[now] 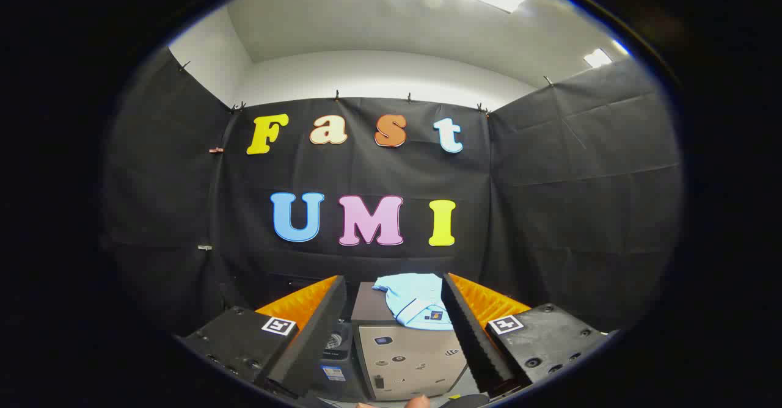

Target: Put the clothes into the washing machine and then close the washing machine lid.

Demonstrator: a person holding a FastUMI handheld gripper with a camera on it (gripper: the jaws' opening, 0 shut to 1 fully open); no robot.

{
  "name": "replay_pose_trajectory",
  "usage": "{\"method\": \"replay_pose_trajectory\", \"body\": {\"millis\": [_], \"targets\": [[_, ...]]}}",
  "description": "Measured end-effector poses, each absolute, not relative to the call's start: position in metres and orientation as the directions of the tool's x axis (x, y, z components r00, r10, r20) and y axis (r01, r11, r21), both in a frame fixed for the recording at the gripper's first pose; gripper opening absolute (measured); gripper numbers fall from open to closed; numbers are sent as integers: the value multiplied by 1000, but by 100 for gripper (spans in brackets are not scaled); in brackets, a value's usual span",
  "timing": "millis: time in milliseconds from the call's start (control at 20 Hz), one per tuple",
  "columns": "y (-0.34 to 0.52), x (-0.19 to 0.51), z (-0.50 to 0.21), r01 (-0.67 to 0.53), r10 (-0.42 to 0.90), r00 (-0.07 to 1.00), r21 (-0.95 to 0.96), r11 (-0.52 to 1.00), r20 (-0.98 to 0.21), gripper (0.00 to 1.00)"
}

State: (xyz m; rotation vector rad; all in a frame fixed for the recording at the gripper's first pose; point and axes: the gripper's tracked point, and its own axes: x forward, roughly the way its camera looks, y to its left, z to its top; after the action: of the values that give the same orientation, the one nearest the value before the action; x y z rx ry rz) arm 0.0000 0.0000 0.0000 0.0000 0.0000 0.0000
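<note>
A light blue garment lies crumpled on top of a beige box-shaped cabinet, hanging a little over its front edge. It sits beyond my fingers, in line with the gap between them. My gripper is open, with nothing between its fingers. Left of the cabinet and lower stands a dark appliance with a round knob, partly hidden behind my left finger; it may be the washing machine, but I cannot tell how its lid stands.
Black cloth walls close the booth behind and to both sides of the cabinet. A person's fingertip shows just below the cabinet front. The cabinet front carries several small stickers.
</note>
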Motion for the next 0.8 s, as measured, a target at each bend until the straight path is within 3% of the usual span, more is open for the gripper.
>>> {"method": "replay_pose_trajectory", "body": {"millis": [800], "targets": [[6,2,-2,-9,9,1000,-6,1000,-6,99]]}}
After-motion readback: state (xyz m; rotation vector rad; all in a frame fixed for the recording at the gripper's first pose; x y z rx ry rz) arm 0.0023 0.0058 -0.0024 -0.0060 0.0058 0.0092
